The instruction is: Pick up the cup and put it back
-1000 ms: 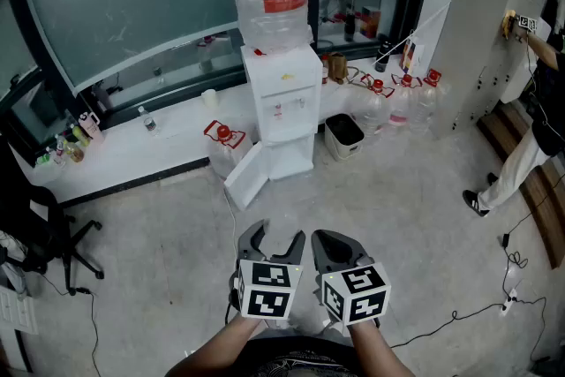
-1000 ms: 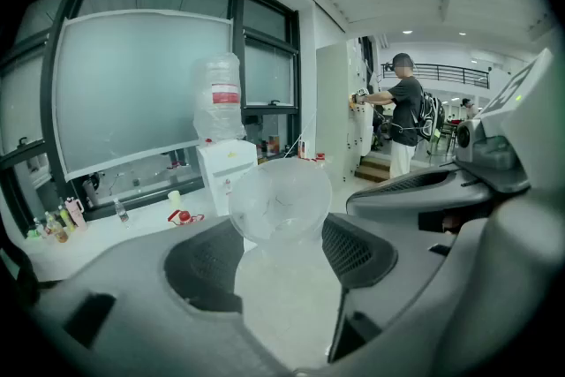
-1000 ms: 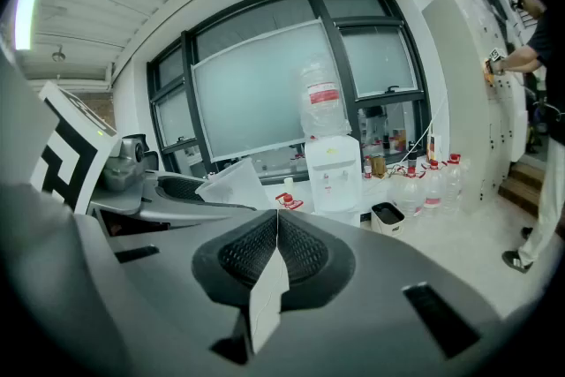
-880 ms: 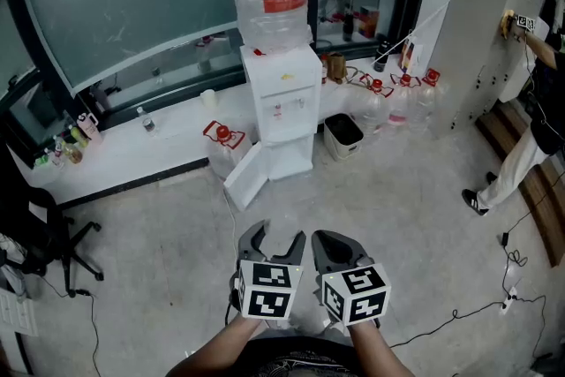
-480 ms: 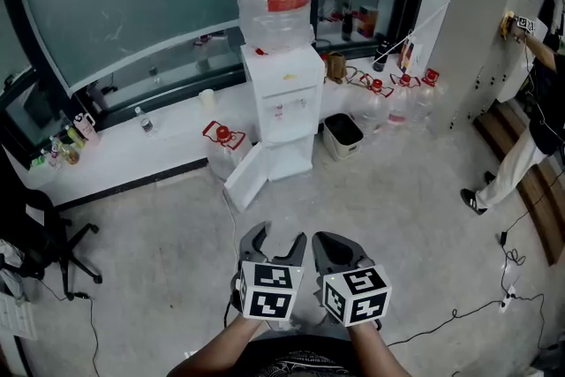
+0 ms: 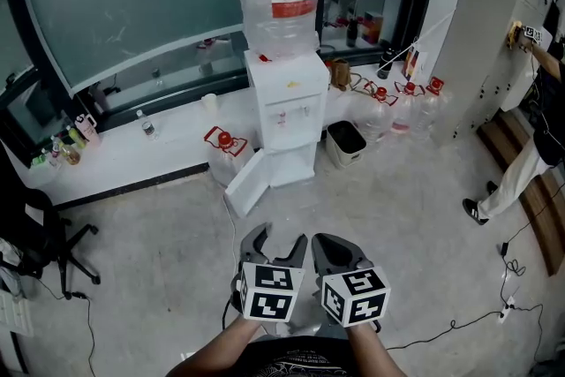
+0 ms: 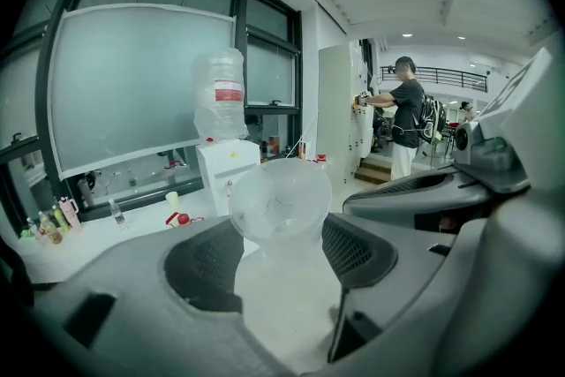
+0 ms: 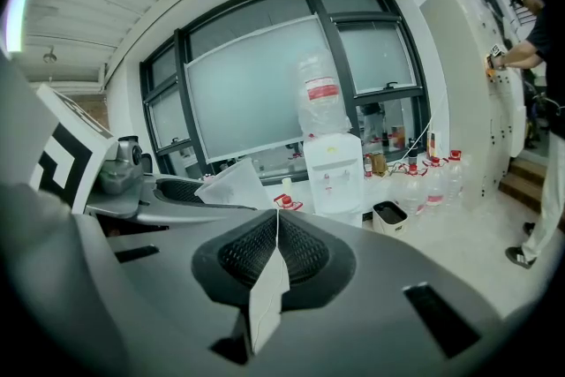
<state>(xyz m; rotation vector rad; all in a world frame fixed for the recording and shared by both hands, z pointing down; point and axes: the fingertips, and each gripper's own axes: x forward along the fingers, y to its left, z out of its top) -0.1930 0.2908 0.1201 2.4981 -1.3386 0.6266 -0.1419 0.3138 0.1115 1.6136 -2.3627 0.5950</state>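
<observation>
Head view: the left hand-held gripper (image 6: pixel 275 245) and right hand-held gripper (image 6: pixel 340 248) hang side by side, the water dispenser (image 6: pixel 284 115) well ahead. Left gripper view: its jaws clamp a translucent plastic cup (image 7: pixel 281 199). Right gripper view: its jaws are together, empty. Squeeze lightly; the thin cup would likely crush.

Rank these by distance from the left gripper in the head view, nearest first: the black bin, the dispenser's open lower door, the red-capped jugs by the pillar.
1. The open lower door, straight ahead of the left gripper, low at the floor.
2. The black bin, ahead and to the right, beside the dispenser.
3. The red-capped jugs, farther right still.
</observation>
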